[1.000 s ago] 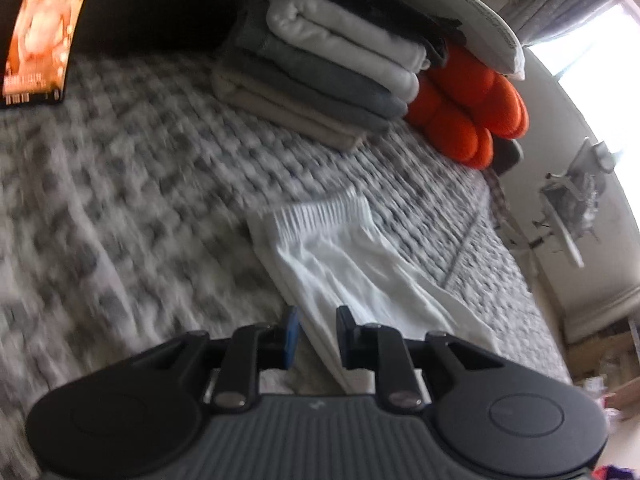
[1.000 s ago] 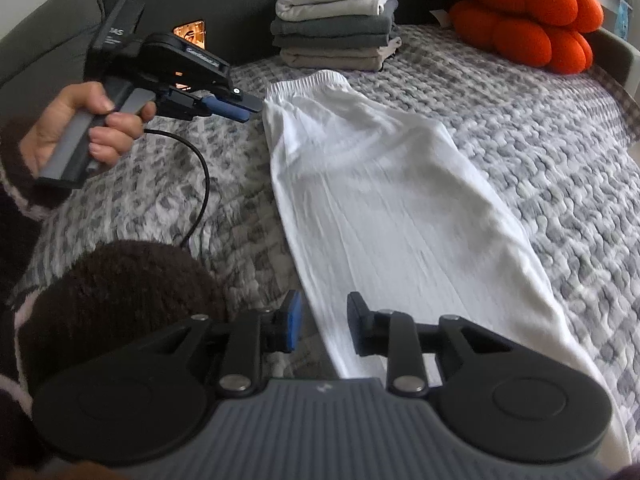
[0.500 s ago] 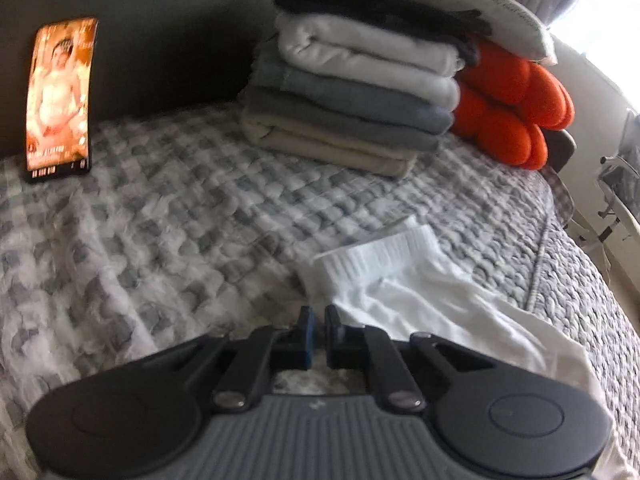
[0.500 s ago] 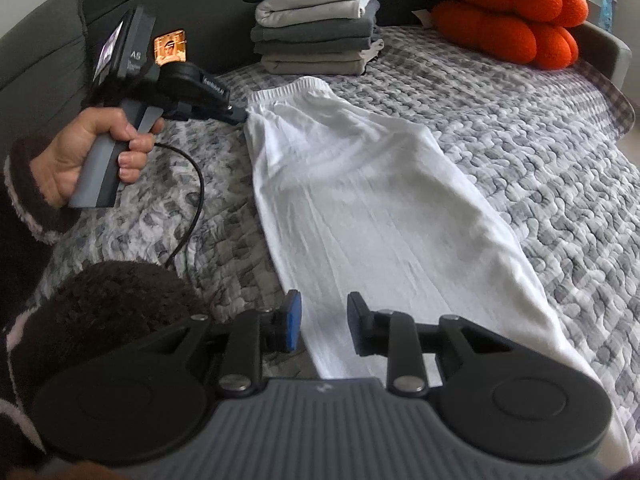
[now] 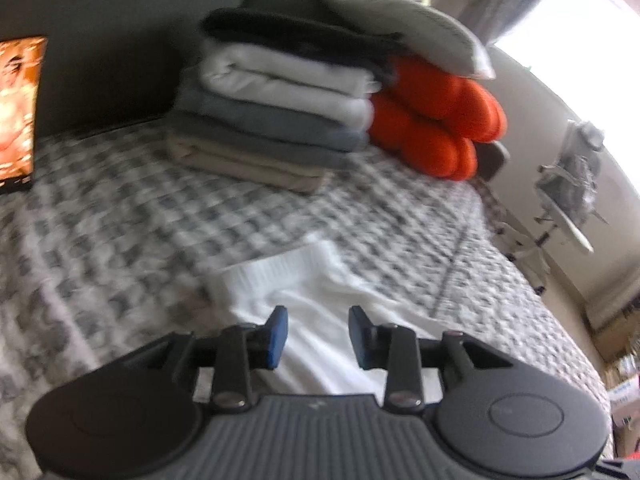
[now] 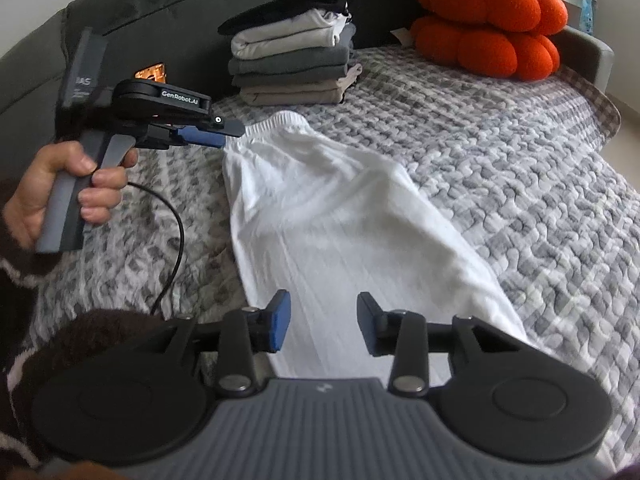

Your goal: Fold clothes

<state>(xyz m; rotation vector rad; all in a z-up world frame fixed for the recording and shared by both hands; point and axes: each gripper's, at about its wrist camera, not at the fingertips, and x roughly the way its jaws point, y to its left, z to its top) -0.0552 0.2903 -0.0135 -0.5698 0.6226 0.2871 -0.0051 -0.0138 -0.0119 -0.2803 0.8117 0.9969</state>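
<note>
White trousers (image 6: 332,208) lie flat on the grey checked bedspread (image 6: 500,152), folded lengthwise, with the elastic waistband (image 6: 276,122) at the far end. My left gripper (image 5: 318,336) is open just over the waistband end of the trousers (image 5: 320,280). In the right wrist view the left gripper (image 6: 224,136) sits at the waistband's left corner, held by a hand (image 6: 80,184). My right gripper (image 6: 324,326) is open over the leg part, with nothing between its fingers.
A stack of folded clothes (image 6: 292,64) stands at the back against the dark sofa back. Orange cushions (image 6: 488,28) lie at the back right. A lit phone (image 5: 18,108) leans at the back left. A black cable (image 6: 176,240) hangs from the left gripper.
The left gripper, nearly shut half a second ago, now stands wide open at the waistband. The right gripper's fingers have spread wider. The waistband corner has shifted slightly.
</note>
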